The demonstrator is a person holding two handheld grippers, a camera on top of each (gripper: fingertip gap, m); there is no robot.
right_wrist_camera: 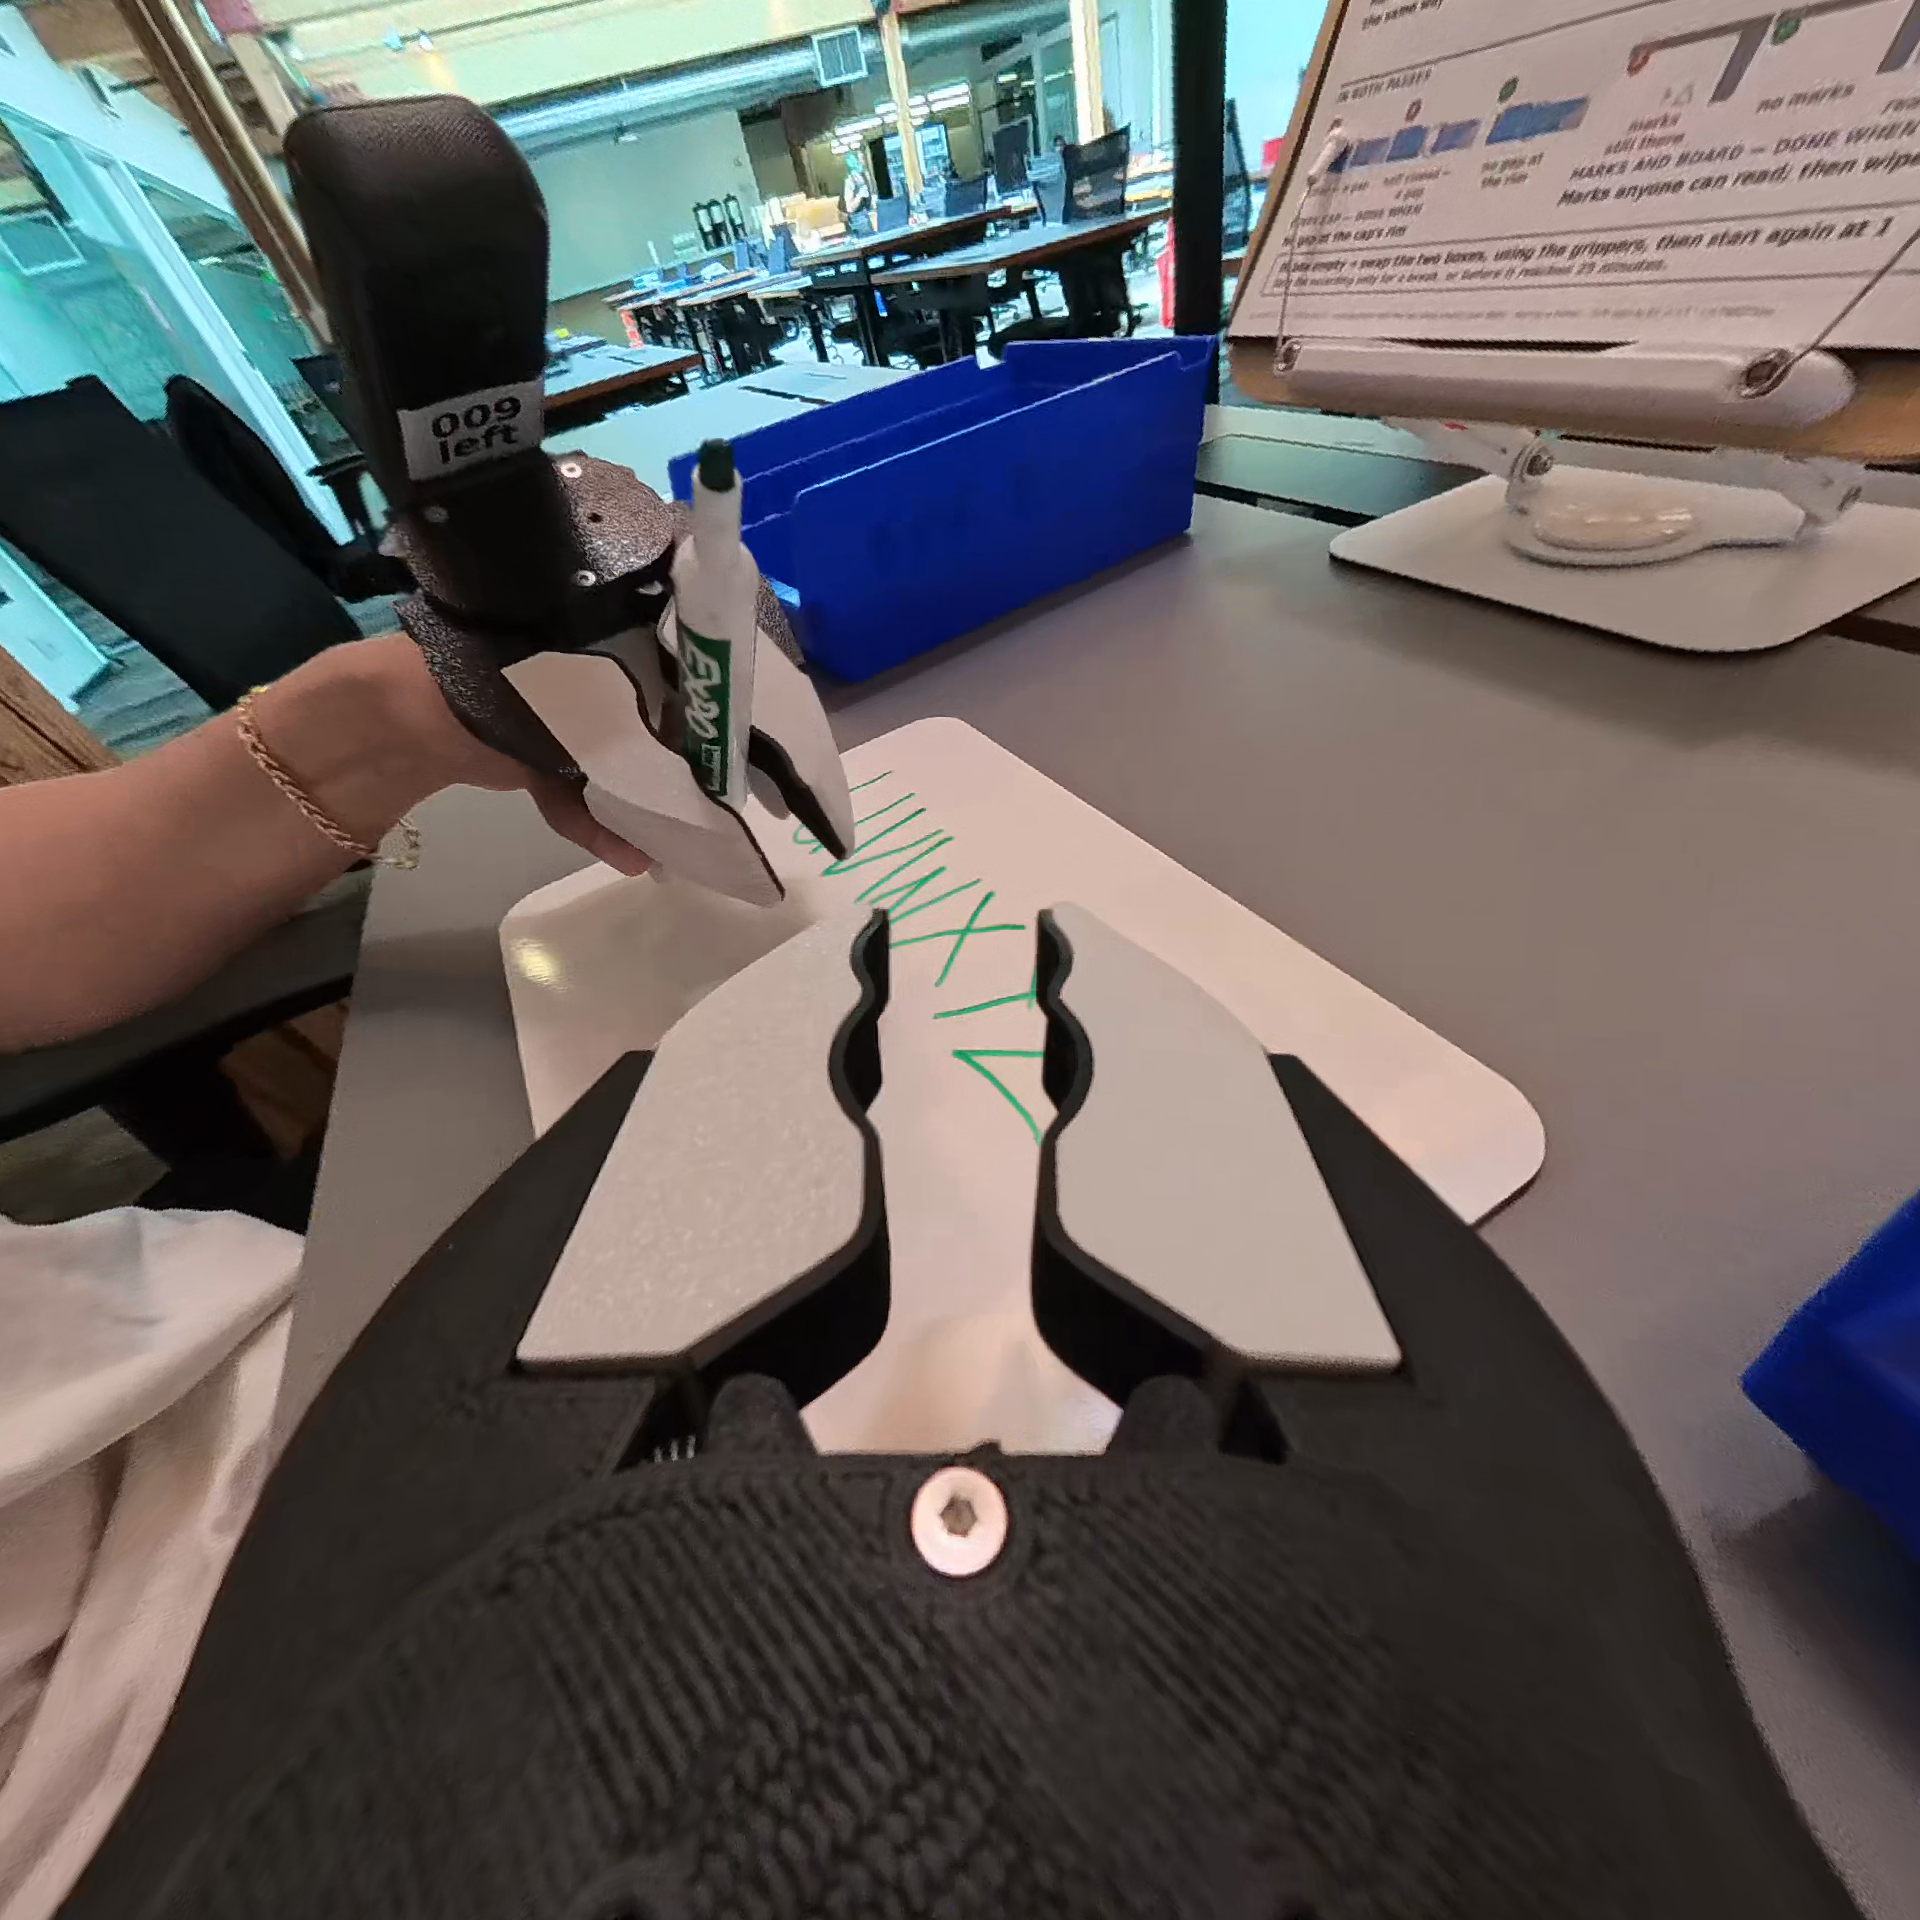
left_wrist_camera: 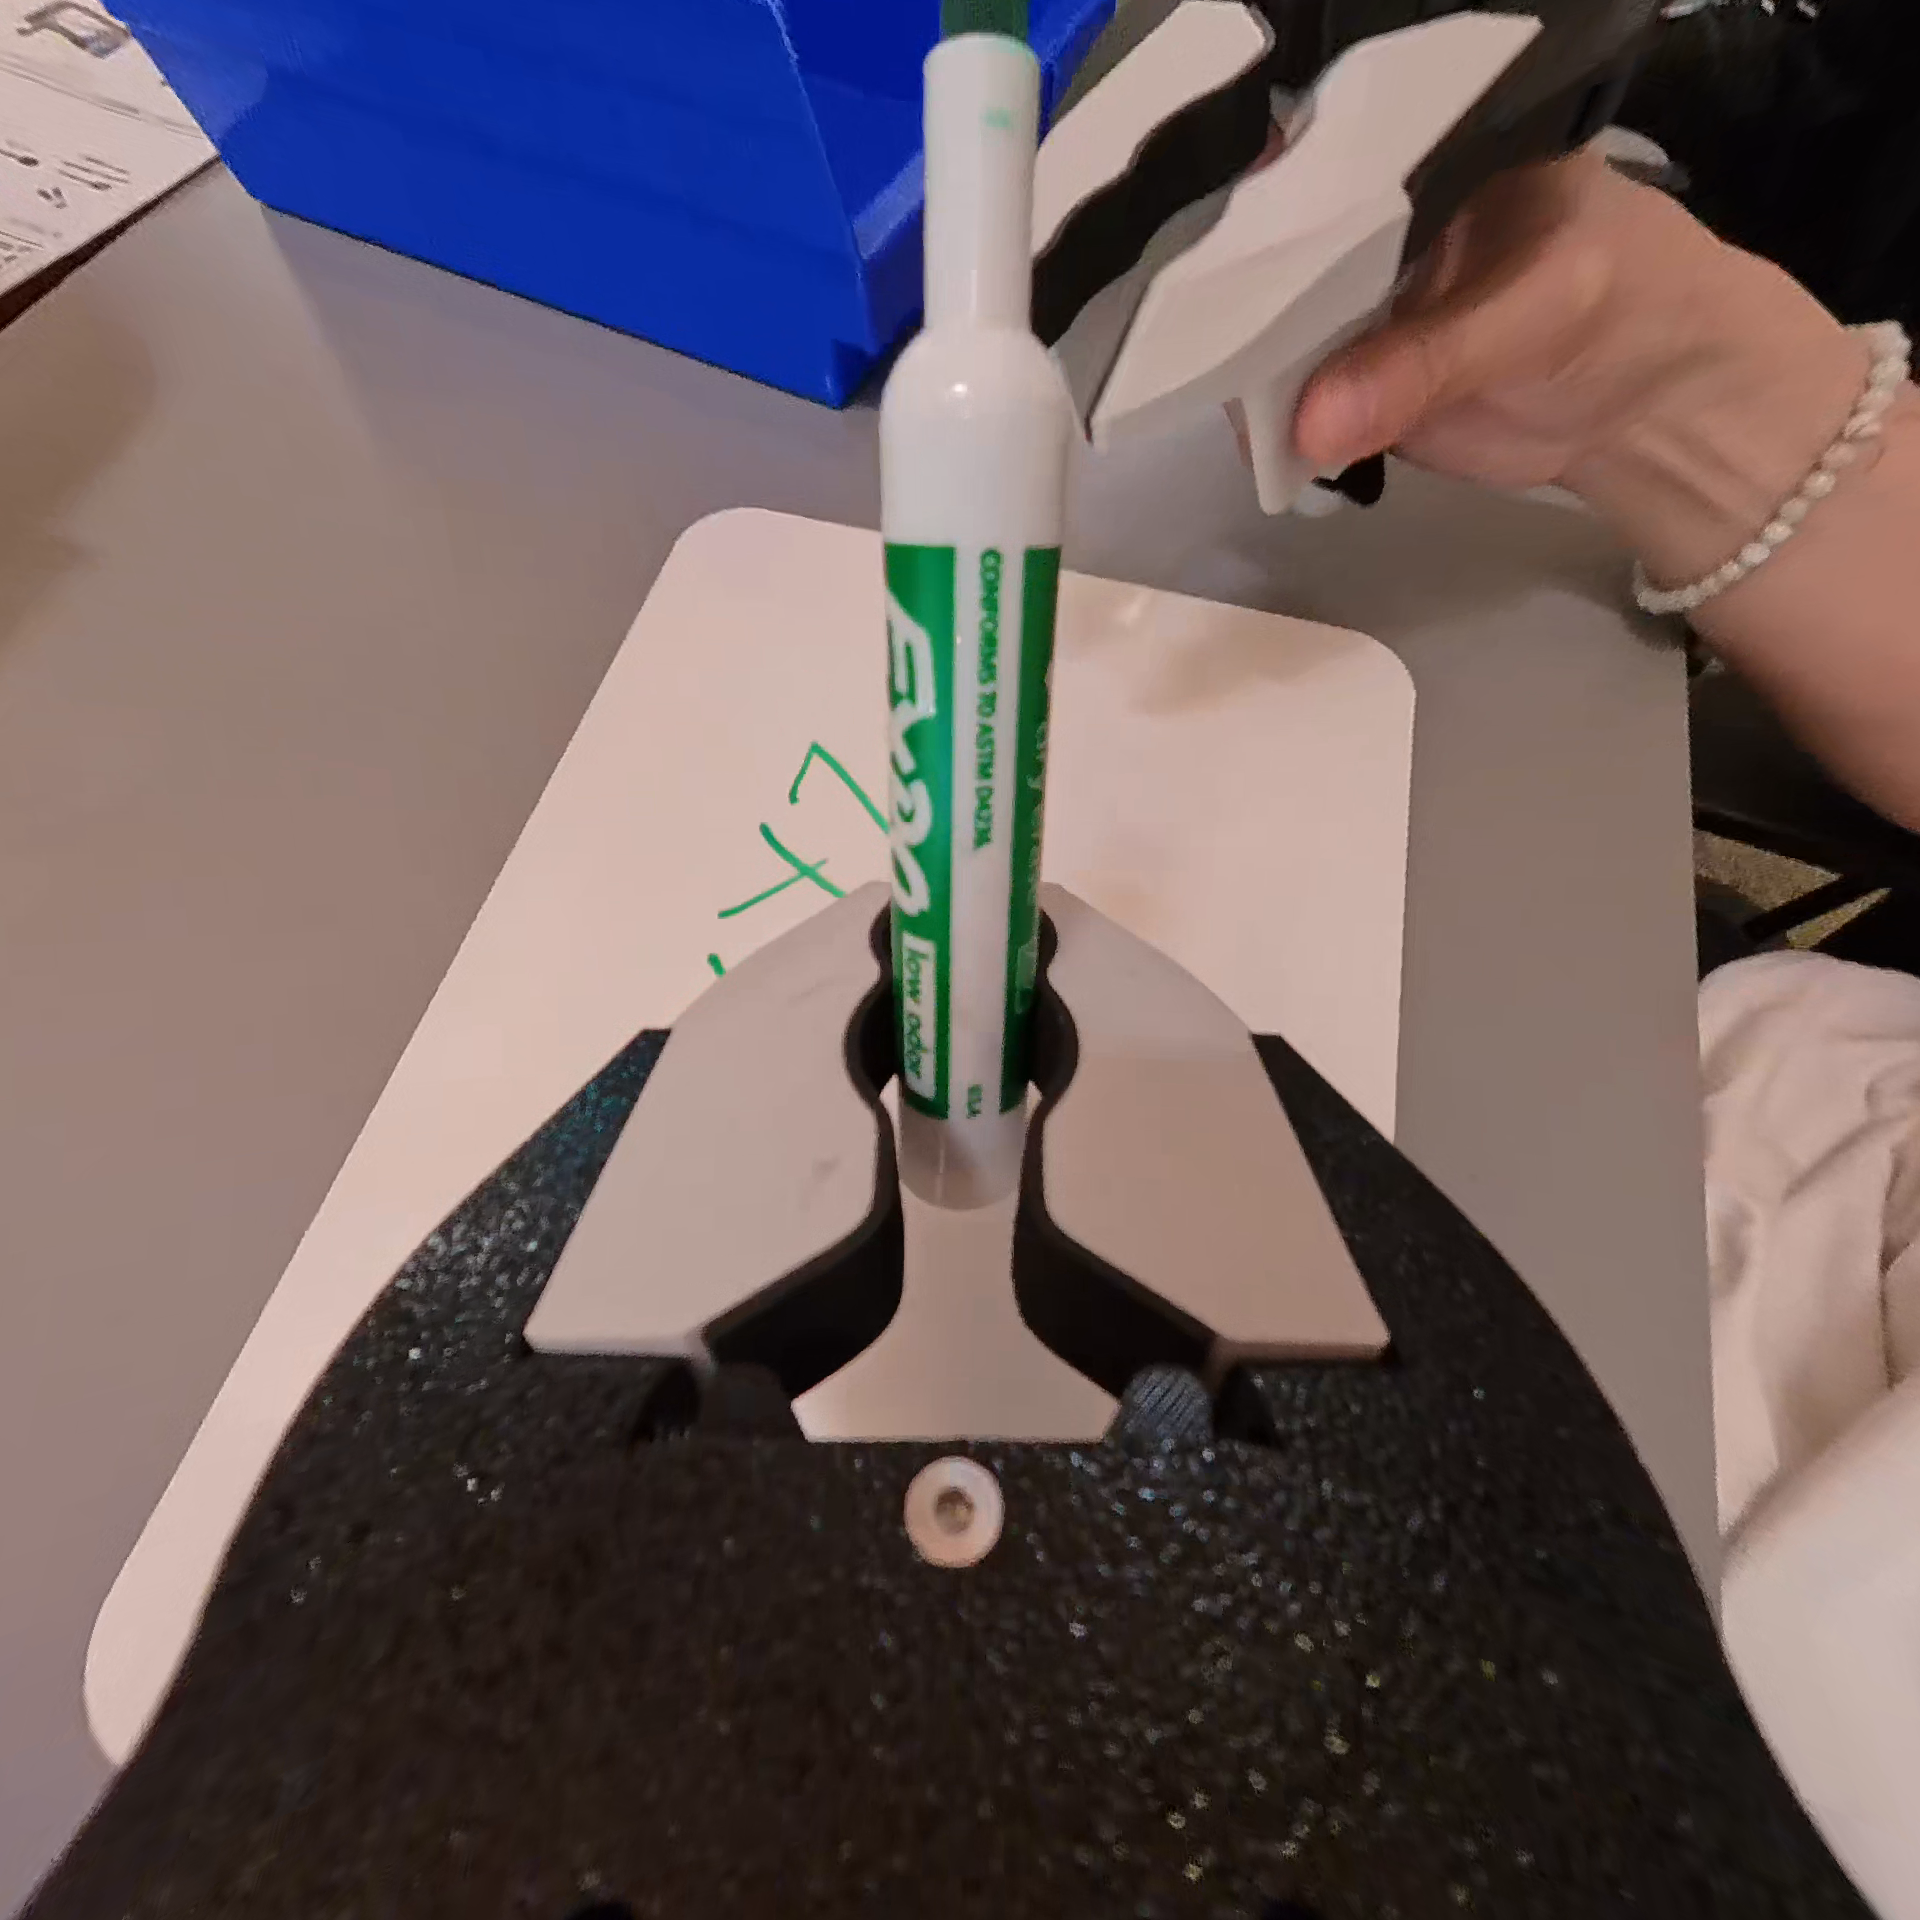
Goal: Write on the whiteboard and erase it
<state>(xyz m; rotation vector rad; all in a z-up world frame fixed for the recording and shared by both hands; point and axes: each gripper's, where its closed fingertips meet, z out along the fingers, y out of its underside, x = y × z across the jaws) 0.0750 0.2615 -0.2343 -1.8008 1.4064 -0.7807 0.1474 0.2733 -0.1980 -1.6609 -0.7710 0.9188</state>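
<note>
One light, rigid, smooth-barrelled green-and-white plastic dry-erase marker (left_wrist_camera: 971,665) stands at frame centre, pinched low on its labelled barrel by the left hand-held gripper (left_wrist_camera: 961,997) above the glossy white whiteboard (left_wrist_camera: 1226,831) on the grey bench (left_wrist_camera: 312,520), likely slippery, while the right hand-held gripper (right_wrist_camera: 961,935) hangs spread, empty.

A white board (right_wrist_camera: 1195,997) with rounded corners is laid flat on the grey surface (right_wrist_camera: 1455,831). A row of green marks (right_wrist_camera: 935,935) is written along its middle; more strokes (left_wrist_camera: 821,831) are seen on it in the left wrist view. A marker (left_wrist_camera: 971,623), white-barrelled with a green label, is held upright, its tip pointing up and uncapped, its lower barrel clamped in the left hand-held gripper (left_wrist_camera: 961,935). In the right wrist view the marker (right_wrist_camera: 712,644) is seen above the board's far left end, tilted slightly, with a dark tip on top.
</note>
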